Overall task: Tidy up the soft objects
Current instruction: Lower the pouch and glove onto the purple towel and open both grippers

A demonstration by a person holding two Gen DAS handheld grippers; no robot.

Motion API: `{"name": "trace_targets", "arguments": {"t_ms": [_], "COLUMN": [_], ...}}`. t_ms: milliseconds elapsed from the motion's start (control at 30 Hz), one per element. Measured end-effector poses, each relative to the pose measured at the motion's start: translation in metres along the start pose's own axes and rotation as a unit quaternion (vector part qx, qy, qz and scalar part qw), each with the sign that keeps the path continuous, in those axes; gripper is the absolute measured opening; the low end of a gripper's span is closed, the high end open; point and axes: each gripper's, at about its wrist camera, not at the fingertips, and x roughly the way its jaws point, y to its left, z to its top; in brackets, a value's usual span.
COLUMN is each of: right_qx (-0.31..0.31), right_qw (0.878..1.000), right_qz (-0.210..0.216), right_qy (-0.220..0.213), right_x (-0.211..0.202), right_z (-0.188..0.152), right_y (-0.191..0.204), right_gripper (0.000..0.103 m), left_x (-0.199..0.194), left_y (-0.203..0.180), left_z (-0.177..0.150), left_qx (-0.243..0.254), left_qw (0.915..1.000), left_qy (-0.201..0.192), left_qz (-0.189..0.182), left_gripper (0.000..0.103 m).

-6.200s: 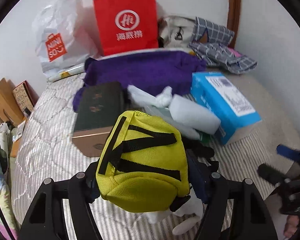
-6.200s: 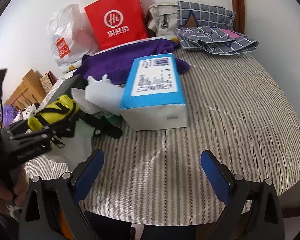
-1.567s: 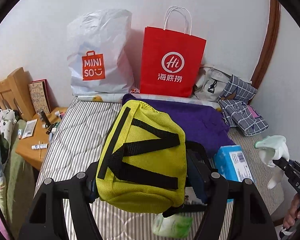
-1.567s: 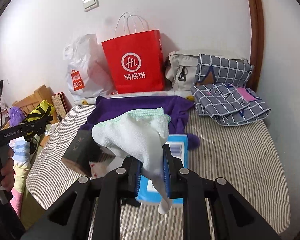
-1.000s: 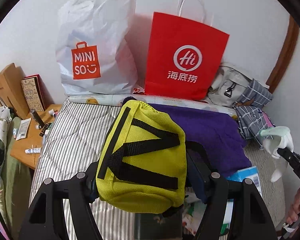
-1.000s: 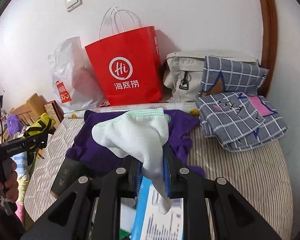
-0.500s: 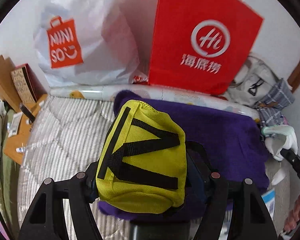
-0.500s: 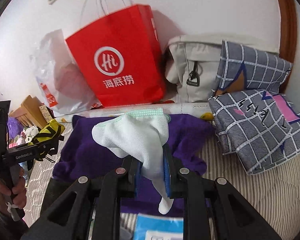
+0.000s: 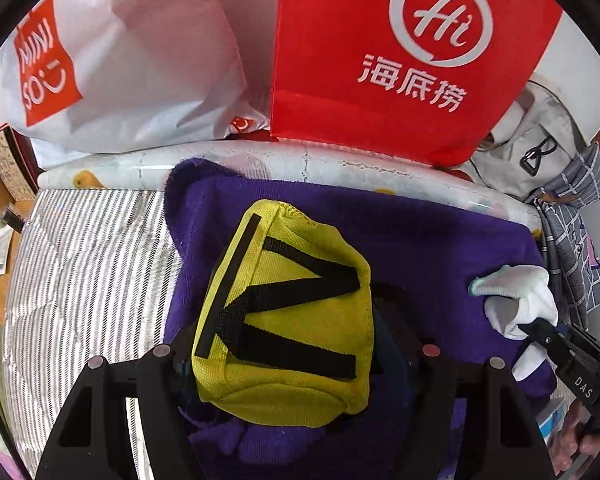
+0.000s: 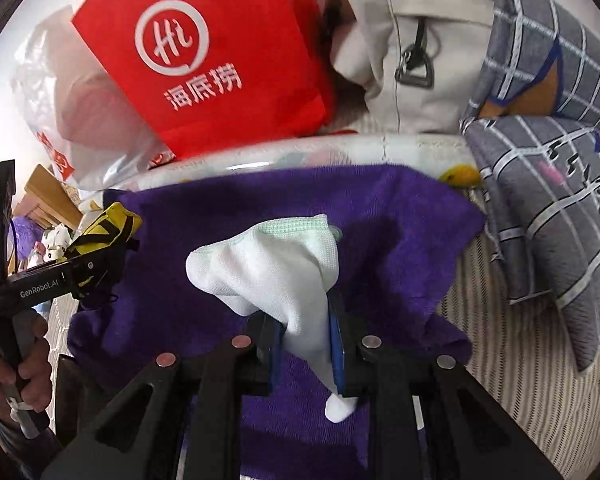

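Observation:
My left gripper (image 9: pixel 292 354) is shut on a yellow pouch with black straps (image 9: pixel 284 320) and holds it just over the purple towel (image 9: pixel 420 240) on the bed. My right gripper (image 10: pixel 306 344) is shut on a white sock with a pale green cuff (image 10: pixel 276 268), also low over the purple towel (image 10: pixel 396 232). The sock (image 9: pixel 516 300) shows at the right of the left wrist view. The pouch (image 10: pixel 104 232) shows at the left of the right wrist view.
A red paper bag (image 9: pixel 400 60) and a white Miniso plastic bag (image 9: pixel 120 60) stand against the wall behind the towel. A beige bag (image 10: pixel 420 52) and grey checked fabric (image 10: pixel 548 152) lie at the right. Striped bedding (image 9: pixel 88 272) lies left of the towel.
Both grippers have moved forward and down toward the purple towel and the bags at the wall, each still holding its object.

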Motion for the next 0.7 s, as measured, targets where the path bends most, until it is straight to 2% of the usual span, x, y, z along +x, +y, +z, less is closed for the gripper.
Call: {"name": "trace_targets", "arguments": {"t_ms": [167, 200, 233, 267, 300, 333, 400, 567, 700], "right_qx": [0.005, 0.004, 0.002, -0.001, -0.005, -0.01, -0.014, -0.015, -0.011], "right_qw": [1.0, 1.0, 1.0, 1.0, 1.0, 1.0, 0.999, 0.999, 0.998], "right_qz": [-0.004, -0.004, -0.005, -0.008, -0.012, -0.016, -0.024, -0.029, -0.021], "right_qy": [0.006, 0.005, 0.005, 0.004, 0.002, -0.003, -0.015, -0.041, -0.066], "right_x": [0.005, 0.004, 0.004, 0.004, 0.003, 0.001, -0.002, -0.024, -0.052], "right_z": [-0.001, -0.002, -0.002, -0.002, -0.002, -0.002, 0.0, -0.006, -0.025], "right_y": [-0.003, -0.003, -0.003, -0.003, -0.002, 0.0, 0.004, 0.008, 0.017], "right_gripper": [0.027, 0.033, 0.044, 0.051, 0.063, 0.072, 0.08, 0.08, 0.08], "left_x": [0.007, 0.008, 0.009, 0.011, 0.011, 0.01, 0.006, -0.011, -0.03], "left_y": [-0.001, -0.001, 0.0, 0.001, 0.003, 0.004, 0.007, 0.006, 0.006], "left_z": [0.003, 0.003, 0.004, 0.005, 0.005, 0.005, 0.004, -0.003, -0.011], "left_qx": [0.01, 0.011, 0.008, 0.0, -0.007, -0.011, -0.02, -0.009, 0.0], "left_qw": [0.9999, 0.9999, 0.9999, 0.9998, 0.9999, 0.9998, 0.999, 0.9993, 0.9992], "left_qy": [0.007, 0.011, 0.014, 0.017, 0.014, 0.013, 0.012, -0.001, -0.019], "left_qz": [0.002, -0.001, 0.0, 0.003, -0.004, -0.014, -0.039, -0.038, -0.037], "left_gripper": [0.071, 0.074, 0.077, 0.084, 0.089, 0.091, 0.091, 0.091, 0.091]}}
